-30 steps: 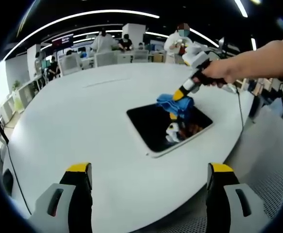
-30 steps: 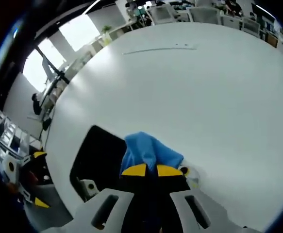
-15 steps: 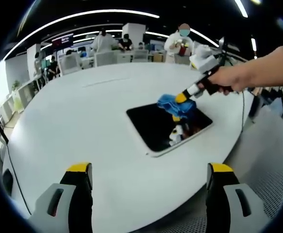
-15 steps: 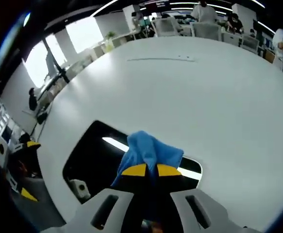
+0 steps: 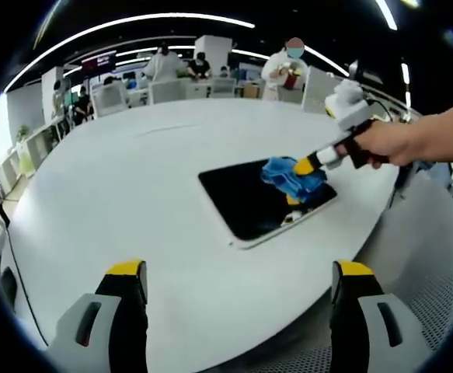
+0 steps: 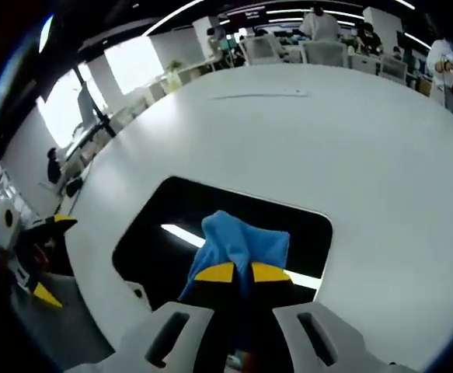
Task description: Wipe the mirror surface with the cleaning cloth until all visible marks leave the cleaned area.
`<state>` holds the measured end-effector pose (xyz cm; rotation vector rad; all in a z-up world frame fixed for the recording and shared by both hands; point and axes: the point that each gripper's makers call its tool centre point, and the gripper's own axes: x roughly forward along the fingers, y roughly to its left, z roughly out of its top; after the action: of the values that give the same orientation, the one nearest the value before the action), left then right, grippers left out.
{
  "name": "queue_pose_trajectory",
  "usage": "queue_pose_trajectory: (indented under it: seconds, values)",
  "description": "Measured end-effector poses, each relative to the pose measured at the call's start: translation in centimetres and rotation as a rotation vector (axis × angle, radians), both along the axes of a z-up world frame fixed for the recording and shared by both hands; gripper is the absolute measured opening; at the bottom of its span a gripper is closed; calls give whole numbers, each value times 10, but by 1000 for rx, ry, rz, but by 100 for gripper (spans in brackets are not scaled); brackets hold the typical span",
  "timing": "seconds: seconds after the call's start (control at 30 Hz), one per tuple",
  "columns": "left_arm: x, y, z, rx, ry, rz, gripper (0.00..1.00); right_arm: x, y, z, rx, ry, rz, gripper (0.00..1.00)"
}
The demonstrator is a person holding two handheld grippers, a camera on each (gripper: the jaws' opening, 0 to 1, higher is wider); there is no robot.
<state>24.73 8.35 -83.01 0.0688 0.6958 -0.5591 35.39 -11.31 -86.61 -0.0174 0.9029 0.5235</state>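
Note:
A dark rectangular mirror (image 5: pixel 245 200) with a pale rim lies flat on the white table (image 5: pixel 125 186). My right gripper (image 5: pixel 304 165) is shut on a blue cleaning cloth (image 5: pixel 292 177) and presses it onto the mirror's right part, a hand holding it from the right. In the right gripper view the blue cloth (image 6: pixel 242 247) bunches just past the right gripper (image 6: pixel 235 272), over the mirror (image 6: pixel 179 221), which reflects a ceiling light. My left gripper (image 5: pixel 238 272) stands open near the table's front edge, nothing between its fingers (image 5: pixel 127 281).
The round white table runs far to the left and back. Chairs, desks and several people (image 5: pixel 288 68) stand beyond its far edge. A cable (image 5: pixel 5 233) hangs off the left side. My left gripper (image 6: pixel 40 260) shows at the left of the right gripper view.
The right gripper has carried the cloth across the mirror from its far corner toward the right near side. The left gripper has stayed put.

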Motion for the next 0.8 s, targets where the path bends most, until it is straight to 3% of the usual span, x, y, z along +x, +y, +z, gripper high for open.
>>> queue_pose_trajectory:
  seconds: [0.1, 0.5, 0.8]
  values:
    - [1, 0, 1, 3, -10, -2, 99, -5, 0, 0, 3, -4, -1, 1]
    - [6, 7, 7, 20, -48, 32, 99, -38, -2, -1, 18, 79, 1, 1]
    - [5, 4, 7, 6, -44, 21, 99, -52, -3, -1, 22, 92, -2, 1]
